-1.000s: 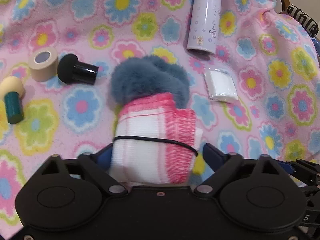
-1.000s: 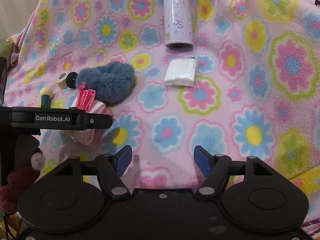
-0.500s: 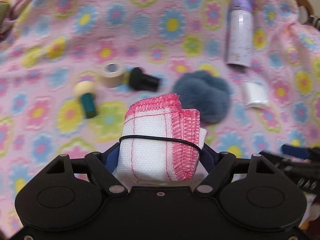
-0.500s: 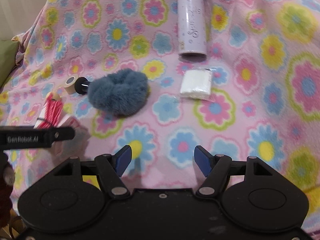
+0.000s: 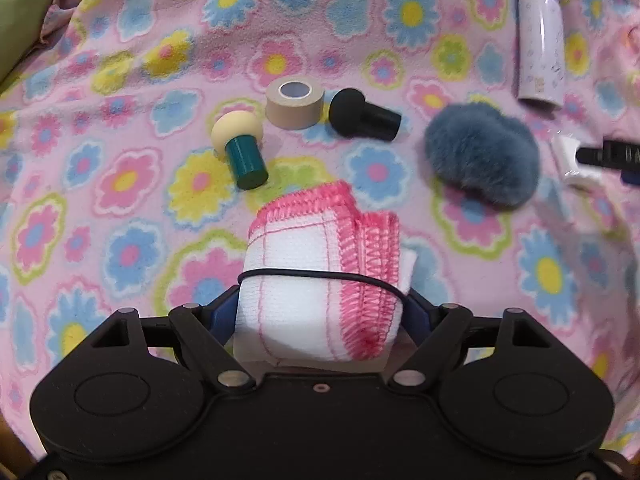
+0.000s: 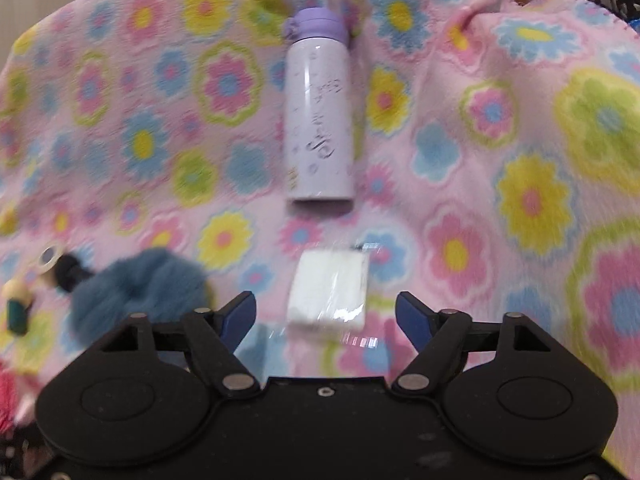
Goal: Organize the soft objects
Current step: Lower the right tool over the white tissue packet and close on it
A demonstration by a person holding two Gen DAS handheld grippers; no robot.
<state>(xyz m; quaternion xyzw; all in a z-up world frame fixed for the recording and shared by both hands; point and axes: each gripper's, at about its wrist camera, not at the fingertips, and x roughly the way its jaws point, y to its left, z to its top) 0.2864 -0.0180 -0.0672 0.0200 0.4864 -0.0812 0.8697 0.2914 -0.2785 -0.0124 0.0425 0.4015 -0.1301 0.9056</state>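
My left gripper (image 5: 322,312) is shut on a folded white cloth with pink stitched edges and a black band (image 5: 320,276), held above the flowered blanket (image 5: 120,208). A fluffy blue-grey puff (image 5: 482,154) lies to the right ahead; it also shows in the right wrist view (image 6: 136,292). My right gripper (image 6: 326,314) is open, its fingers on either side of a white pad in clear wrap (image 6: 330,290) that lies on the blanket. That pad shows at the right edge of the left wrist view (image 5: 570,158).
A lilac bottle (image 6: 320,116) lies beyond the white pad. A beige tape roll (image 5: 294,104), a black sponge applicator (image 5: 362,114) and a cream-headed green applicator (image 5: 240,148) lie left of the puff. A green cushion (image 5: 20,12) is at far left.
My left gripper carried the cloth back and left, away from the puff. My right gripper moved forward and down until its open fingers flank the white pad.
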